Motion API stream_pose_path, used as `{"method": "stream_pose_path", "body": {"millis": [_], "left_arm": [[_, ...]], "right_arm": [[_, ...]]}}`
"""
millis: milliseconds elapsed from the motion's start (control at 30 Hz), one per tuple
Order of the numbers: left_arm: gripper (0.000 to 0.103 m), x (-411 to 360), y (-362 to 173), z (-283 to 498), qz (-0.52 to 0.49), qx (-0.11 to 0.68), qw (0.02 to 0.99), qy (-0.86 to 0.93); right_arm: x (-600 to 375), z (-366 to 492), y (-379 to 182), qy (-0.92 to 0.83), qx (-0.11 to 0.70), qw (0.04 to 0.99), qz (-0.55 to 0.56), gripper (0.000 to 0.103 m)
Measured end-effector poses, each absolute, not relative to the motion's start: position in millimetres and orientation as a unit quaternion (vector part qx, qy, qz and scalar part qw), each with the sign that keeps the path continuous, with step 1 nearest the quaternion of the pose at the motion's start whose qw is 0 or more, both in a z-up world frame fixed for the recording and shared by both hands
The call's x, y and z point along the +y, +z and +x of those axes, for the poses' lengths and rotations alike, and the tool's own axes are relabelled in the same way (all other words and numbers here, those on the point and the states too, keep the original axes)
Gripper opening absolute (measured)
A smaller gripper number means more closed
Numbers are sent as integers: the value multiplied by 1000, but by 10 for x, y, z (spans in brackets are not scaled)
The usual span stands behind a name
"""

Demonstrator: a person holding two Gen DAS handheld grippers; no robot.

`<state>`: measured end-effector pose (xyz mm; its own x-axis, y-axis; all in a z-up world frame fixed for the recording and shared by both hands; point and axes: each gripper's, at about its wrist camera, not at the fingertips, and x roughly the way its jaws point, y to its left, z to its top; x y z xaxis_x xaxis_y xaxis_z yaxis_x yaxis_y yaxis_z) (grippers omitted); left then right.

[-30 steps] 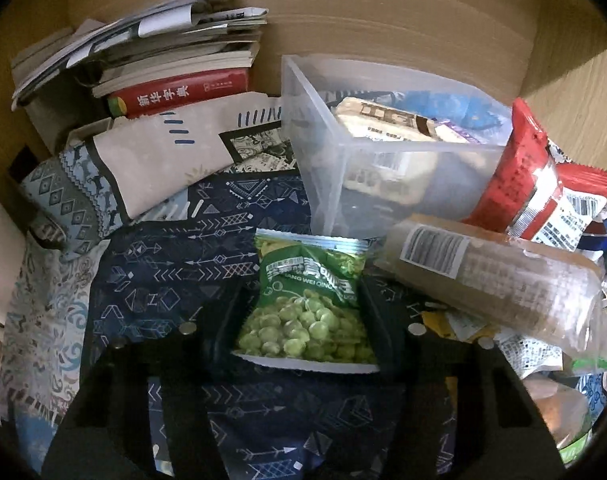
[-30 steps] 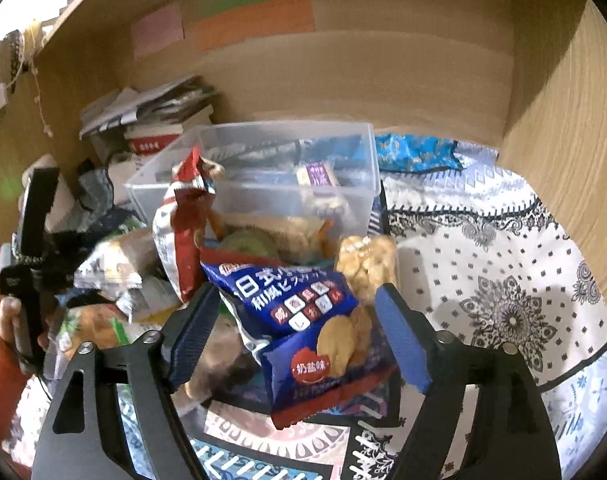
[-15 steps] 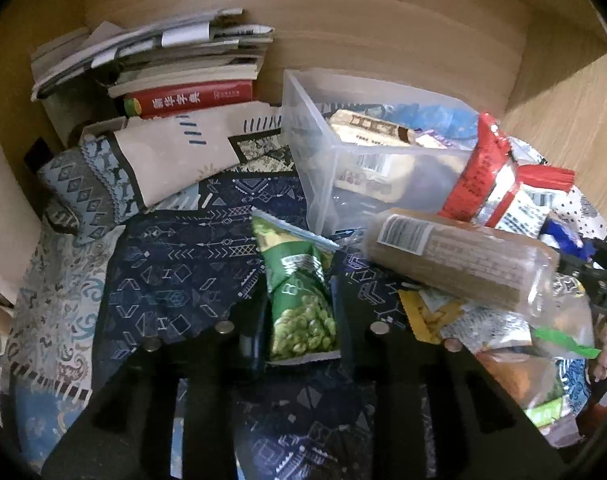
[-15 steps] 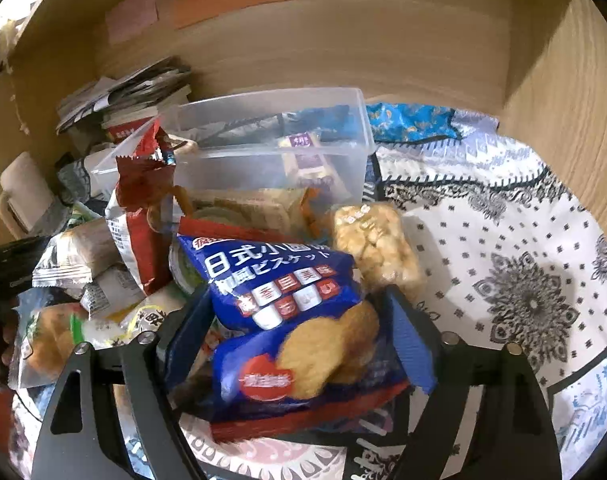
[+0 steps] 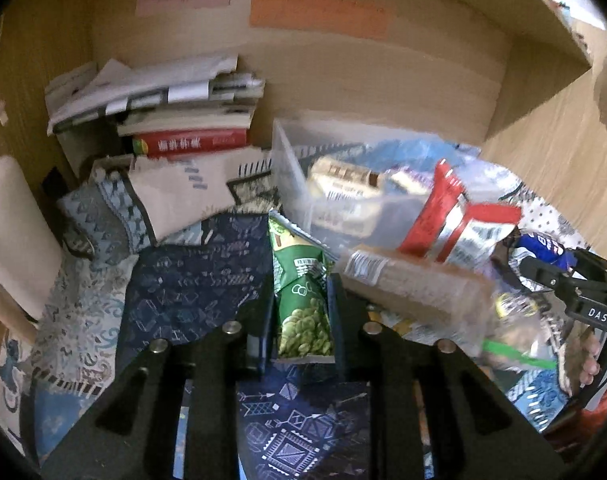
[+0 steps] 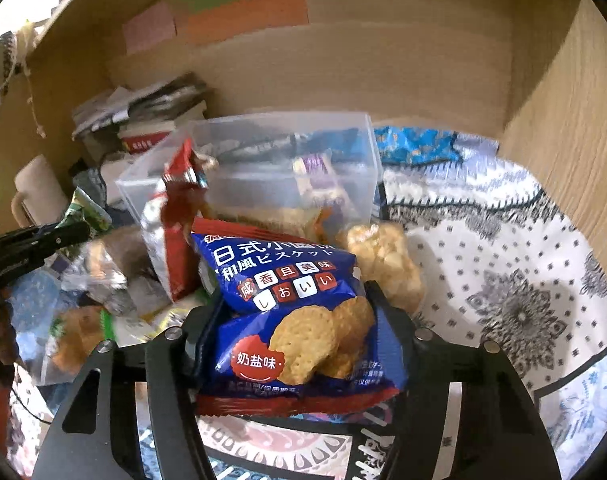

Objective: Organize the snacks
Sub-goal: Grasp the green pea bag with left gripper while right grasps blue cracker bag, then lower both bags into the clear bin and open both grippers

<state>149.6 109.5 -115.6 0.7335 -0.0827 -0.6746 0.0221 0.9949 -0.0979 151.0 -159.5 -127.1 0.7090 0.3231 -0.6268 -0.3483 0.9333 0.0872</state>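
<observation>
on my left side, a stack of books and papers (image 5: pixel 163 108) sits against the back wall of the wooden nook, out of the way of the snack pile. my left gripper (image 5: pixel 301 312) is clamped on a green pea snack packet (image 5: pixel 301 300), squeezing it narrow between the fingers so it stands on edge, which i judge is a good hold for carrying it to the bin. just beyond and to the right is the clear plastic bin (image 5: pixel 291 168), the likely home for everything; it already holds a few wrapped snacks, one tan and one with a purple label, though i can't read them. leaning against its front wall is a red and silver packet (image 5: pixel 451 216), and a long clear-wrapped cracker sleeve (image 5: pixel 407 284) lies in front of it. further right, my right gripper (image 6: pixel 299 340) is closed on a blue biscuit packet (image 6: pixel 295 312), pinched at its sides with the printed face up. just beside it on the patterned cloth (image 6: pixel 503 280) rests a clear bag of puffed snacks (image 6: pixel 387 260), not yet sorted.
</observation>
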Motion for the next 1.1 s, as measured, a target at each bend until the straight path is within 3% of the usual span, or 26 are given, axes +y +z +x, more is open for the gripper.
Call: {"method": "stream_pose_path", "body": {"millis": [600,1100], "left_arm": [[24,810,-460,1808,-26,285,957,-39],[24,590,-399,2466,-16,291,955,-52]], "right_arm": [[-1540,1699,-538,174,228,957,-45,61],[-1354,2343,-596,184,264,946,-48,61]]}}
